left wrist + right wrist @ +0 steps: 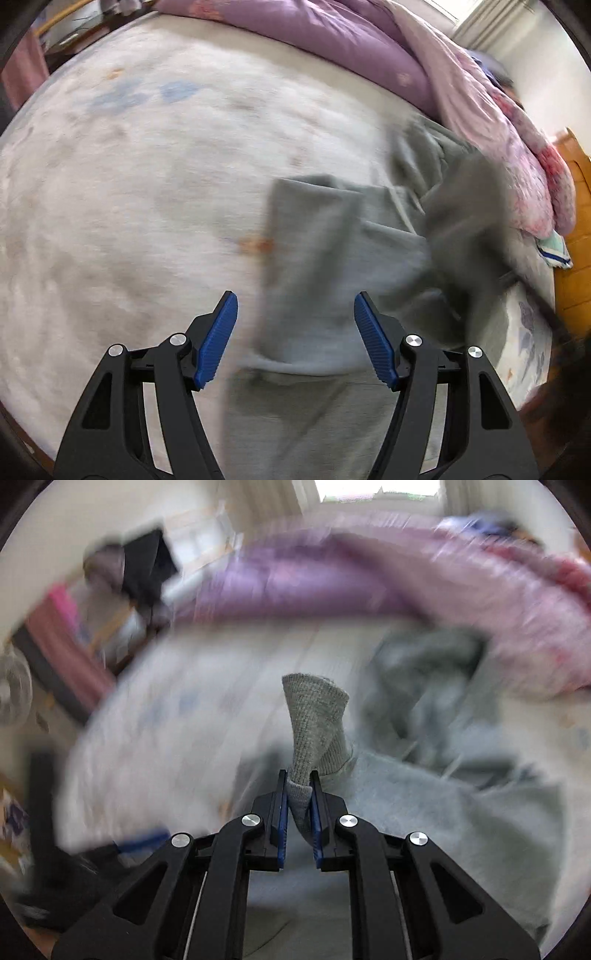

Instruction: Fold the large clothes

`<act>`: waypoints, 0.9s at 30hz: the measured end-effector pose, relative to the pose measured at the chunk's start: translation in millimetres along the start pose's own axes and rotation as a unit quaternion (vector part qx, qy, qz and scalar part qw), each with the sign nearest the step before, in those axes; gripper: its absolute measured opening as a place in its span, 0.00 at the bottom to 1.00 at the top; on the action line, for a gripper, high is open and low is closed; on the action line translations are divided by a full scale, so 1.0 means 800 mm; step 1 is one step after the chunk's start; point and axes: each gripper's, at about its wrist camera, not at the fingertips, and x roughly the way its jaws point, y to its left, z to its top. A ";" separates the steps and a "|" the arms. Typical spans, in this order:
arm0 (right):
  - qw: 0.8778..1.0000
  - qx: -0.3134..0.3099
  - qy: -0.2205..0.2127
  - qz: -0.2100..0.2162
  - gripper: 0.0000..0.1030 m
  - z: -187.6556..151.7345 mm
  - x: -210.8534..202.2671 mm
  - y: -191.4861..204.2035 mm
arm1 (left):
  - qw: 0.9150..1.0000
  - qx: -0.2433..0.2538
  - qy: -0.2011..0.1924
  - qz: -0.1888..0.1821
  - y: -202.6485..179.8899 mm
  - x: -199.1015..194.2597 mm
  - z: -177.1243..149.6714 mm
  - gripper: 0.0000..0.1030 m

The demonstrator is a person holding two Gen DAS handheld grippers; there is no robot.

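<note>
While right gripper [299, 797] is pinching ribbed cuff [314, 716] of grey garment [332, 266], fold step is looking underway: cuff standing up past jaw tips, rest of garment trailing right of and beneath jaws onto bed [129, 184]. Left gripper [295, 332] is hovering with jaws spread, nothing between pads; folded garment lying beneath and ahead of them, untouched. Next move likely calling for laying cuff across body, left jaws pinning or smoothing fold. Purple quilt [332, 37] lying far beyond jaws.
</note>
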 end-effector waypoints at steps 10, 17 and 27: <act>0.985 0.069 0.146 0.064 0.31 -0.046 0.085 0.001 | 0.999 -0.033 -0.006 0.001 0.041 -0.010 -0.005 0.65; 0.994 0.073 0.066 0.038 0.48 -0.022 -0.023 -0.088 | 0.998 0.005 -0.002 -0.068 -0.036 -0.004 0.010 0.65; 0.968 0.210 0.115 -0.075 0.14 -0.057 -0.033 -0.355 | 0.994 0.028 0.105 -0.003 -0.104 0.145 0.002 0.55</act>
